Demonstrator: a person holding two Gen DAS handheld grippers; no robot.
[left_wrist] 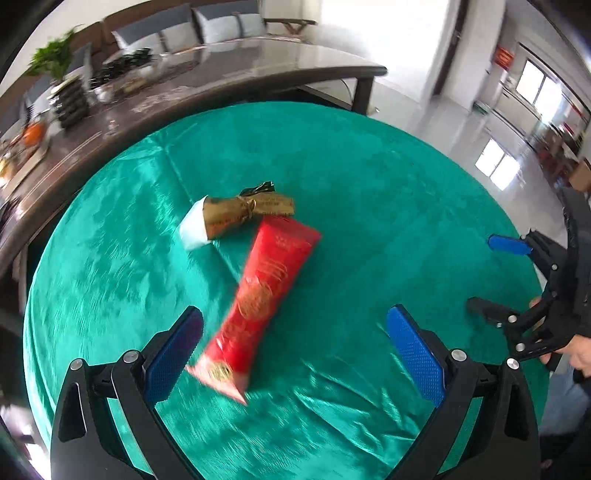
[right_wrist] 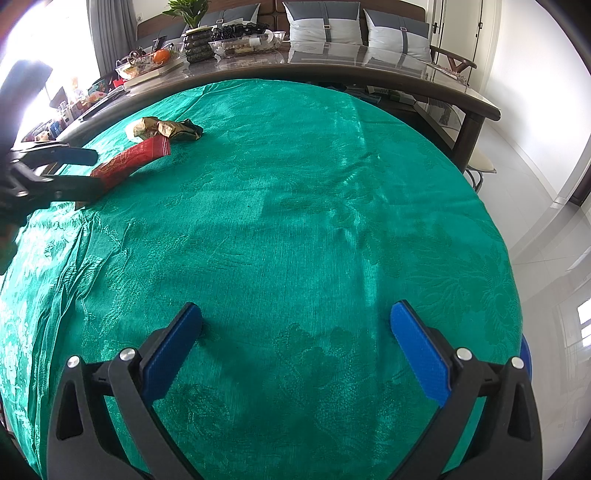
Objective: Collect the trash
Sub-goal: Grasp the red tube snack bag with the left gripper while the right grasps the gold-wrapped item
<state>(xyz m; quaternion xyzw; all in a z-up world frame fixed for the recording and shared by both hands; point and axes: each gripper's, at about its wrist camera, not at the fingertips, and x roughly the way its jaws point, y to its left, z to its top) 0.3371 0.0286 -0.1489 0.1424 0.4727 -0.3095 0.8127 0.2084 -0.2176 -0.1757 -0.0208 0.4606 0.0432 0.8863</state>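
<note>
A long red snack wrapper lies on the green tablecloth, its near end between my left gripper's open fingers. My left gripper is open and holds nothing. A crumpled gold and white wrapper lies just beyond the red one. In the right wrist view the red wrapper and the gold wrapper are at the far left, with my left gripper around the red one's near end. My right gripper is open and empty over bare cloth; it also shows in the left wrist view.
A long dark table runs behind the round table, loaded with trays, fruit and a plant. Cushioned seats stand behind it. A shiny tiled floor lies to the right.
</note>
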